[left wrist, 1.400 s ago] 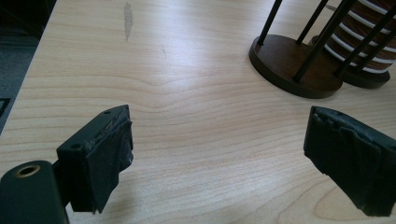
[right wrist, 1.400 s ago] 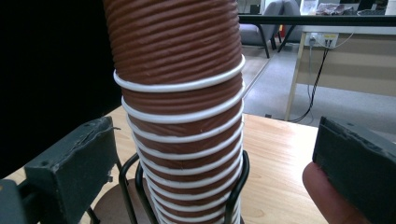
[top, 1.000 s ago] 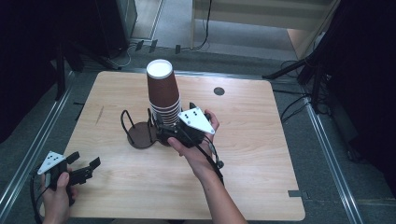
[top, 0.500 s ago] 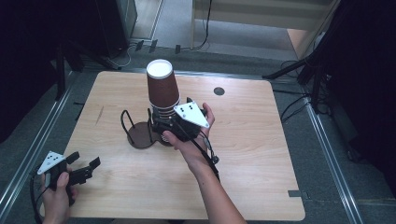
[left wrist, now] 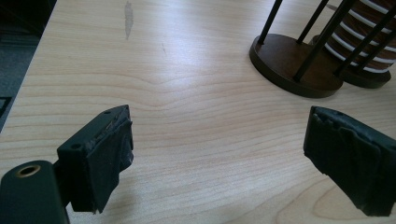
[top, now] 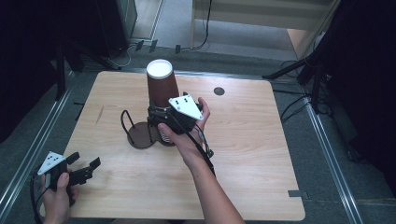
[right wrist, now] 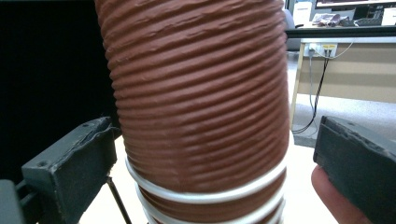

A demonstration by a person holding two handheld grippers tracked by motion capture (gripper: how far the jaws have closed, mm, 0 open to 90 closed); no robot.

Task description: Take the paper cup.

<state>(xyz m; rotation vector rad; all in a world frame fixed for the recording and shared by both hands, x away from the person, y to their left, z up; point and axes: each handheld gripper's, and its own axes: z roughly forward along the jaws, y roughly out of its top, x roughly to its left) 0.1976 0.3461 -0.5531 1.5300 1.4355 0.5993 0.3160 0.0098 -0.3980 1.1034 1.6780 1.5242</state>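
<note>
High view: wooden table [top: 243, 154], cup stack [top: 161, 91] beside wire stand [top: 135, 133] | left gripper view: left gripper [left wrist: 215, 154] released, over bare wood | right gripper view: right gripper [right wrist: 210, 163] unclenched, straddling the cups [right wrist: 196, 93].

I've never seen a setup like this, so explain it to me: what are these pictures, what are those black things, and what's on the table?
A person works at a wooden table, holding a hand-held gripper in each hand. The high view looks down from above; the other two come from cameras riding on each gripper, looking along its black jaws. On the table stand a stack of brown ribbed paper cups and a dark wire cup holder. The right gripper has its jaws open on either side of the stack, not pressing it. The left gripper waits open over bare wood, holding nothing.
</note>
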